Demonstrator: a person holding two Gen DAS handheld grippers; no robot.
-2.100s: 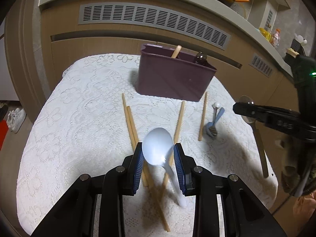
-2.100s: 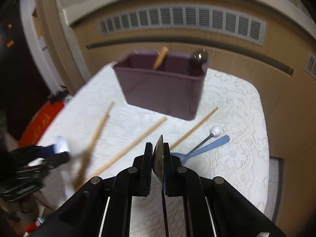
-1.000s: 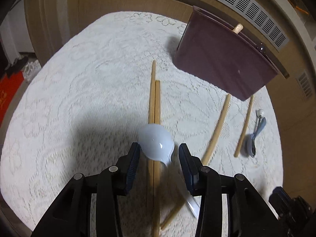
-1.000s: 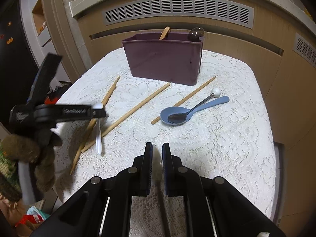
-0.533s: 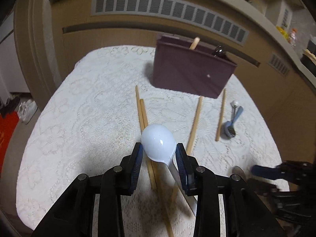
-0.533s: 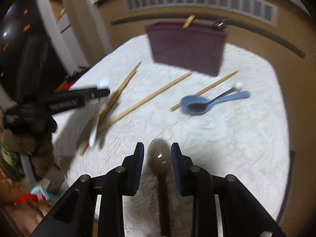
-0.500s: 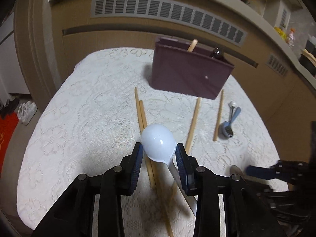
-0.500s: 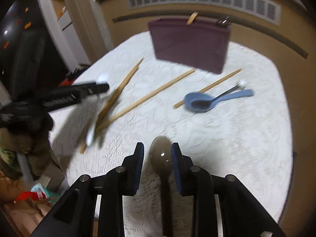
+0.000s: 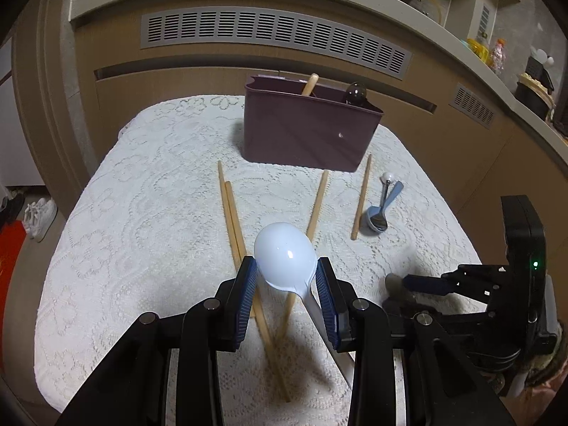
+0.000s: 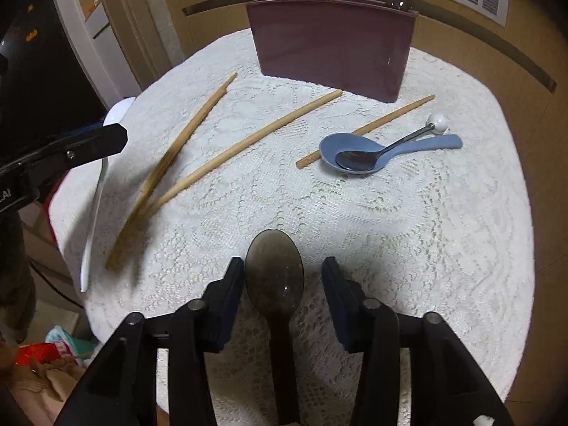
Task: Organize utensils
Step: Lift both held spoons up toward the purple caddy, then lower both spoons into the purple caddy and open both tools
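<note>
gripping white spoon [image 9: 285, 255], left tongs [image 9: 286, 285] clamped.

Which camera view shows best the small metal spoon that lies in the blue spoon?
The right wrist view: the metal spoon lies close, its bowl clearly inside the blue spoon, white ball end visible. In the left wrist view it is small, far, and mostly covers the blue one.

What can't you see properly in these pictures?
- Inside the purple bin: its front wall hides it in both views; only a wooden tip and a dark spoon top poke out.
- Dark spoon handle: it runs under the right tool, right view.
- White spoon handle end: behind the left tool, left view.
</note>
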